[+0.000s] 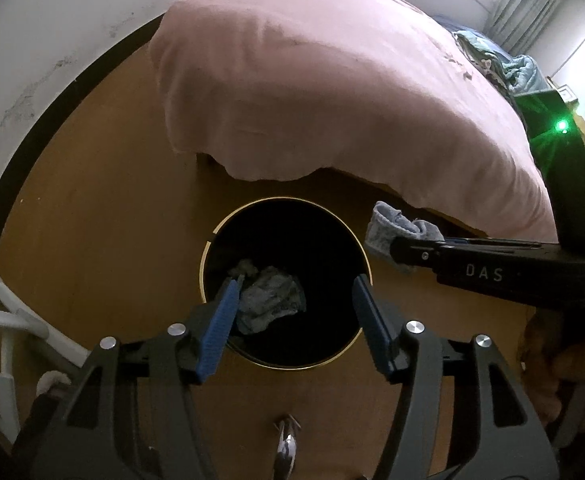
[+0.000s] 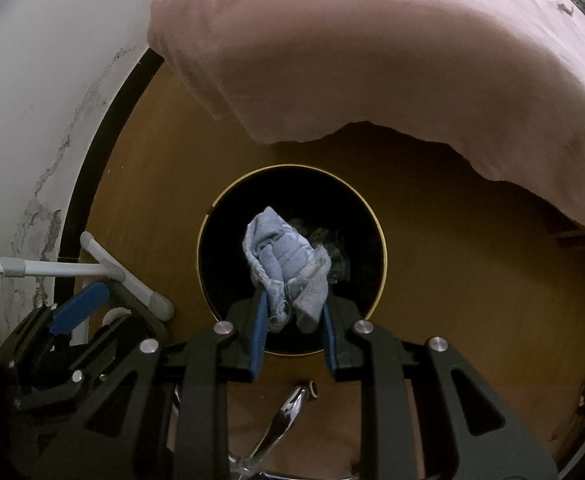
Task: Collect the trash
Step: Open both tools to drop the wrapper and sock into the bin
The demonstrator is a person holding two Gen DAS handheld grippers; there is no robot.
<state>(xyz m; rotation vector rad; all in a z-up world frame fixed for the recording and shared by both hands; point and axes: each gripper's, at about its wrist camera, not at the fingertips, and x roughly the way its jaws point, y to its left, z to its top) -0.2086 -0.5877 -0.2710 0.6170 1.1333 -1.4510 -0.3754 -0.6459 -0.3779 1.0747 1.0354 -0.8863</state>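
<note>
A round black bin with a gold rim (image 1: 366,248) (image 2: 382,240) stands on the wooden floor. A crumpled grey-blue wad (image 1: 270,302) lies inside it. My left gripper (image 1: 296,284) hangs open and empty over the bin's mouth. My right gripper (image 2: 292,300) is shut on a crumpled pale blue tissue wad (image 2: 288,256) and holds it above the bin's opening. In the left wrist view the right gripper (image 1: 400,248) reaches in from the right with that wad (image 1: 396,228) at the bin's right rim. The left gripper (image 2: 76,312) shows at lower left in the right wrist view.
A bed with a pink cover (image 1: 332,80) (image 2: 392,60) overhangs just behind the bin. A white wall (image 1: 52,40) and dark skirting run along the left. A white tube frame (image 1: 20,320) (image 2: 124,276) stands left of the bin. A chrome piece (image 2: 288,408) lies below.
</note>
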